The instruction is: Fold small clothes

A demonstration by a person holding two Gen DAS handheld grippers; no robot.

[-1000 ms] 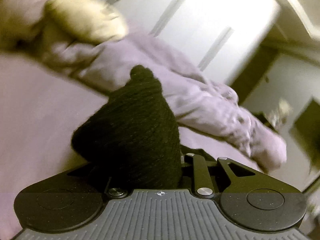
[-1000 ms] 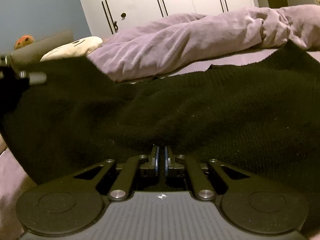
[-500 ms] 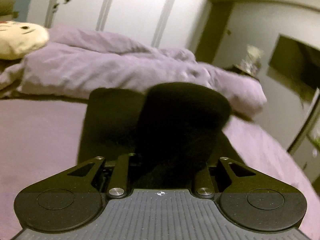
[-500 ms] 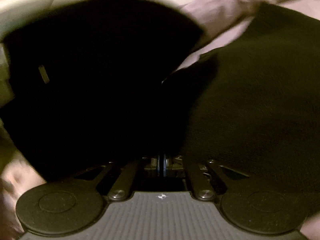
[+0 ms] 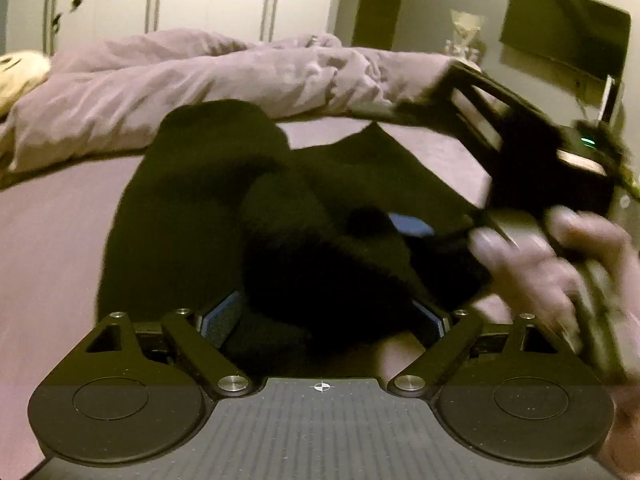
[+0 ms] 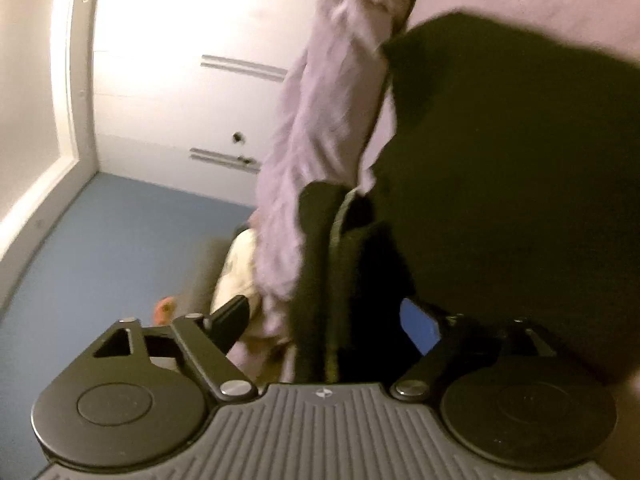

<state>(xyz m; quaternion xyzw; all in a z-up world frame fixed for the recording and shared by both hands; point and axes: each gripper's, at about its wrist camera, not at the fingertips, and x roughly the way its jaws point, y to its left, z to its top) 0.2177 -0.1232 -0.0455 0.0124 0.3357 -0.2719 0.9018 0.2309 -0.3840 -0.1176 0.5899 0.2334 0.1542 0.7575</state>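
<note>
Black knit garment [image 5: 192, 216], no legible writing

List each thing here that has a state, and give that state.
Black sweater: on the bed, folded over on itself, bunched near the tongs.
Left tongs: open, just spread; sweater lies between the fingers, not pinched.
Right tongs: open, just spread; sweater between the fingers, not pinched.
Purple duvet: rumpled in a heap.
Bed: sheet flat.
</note>
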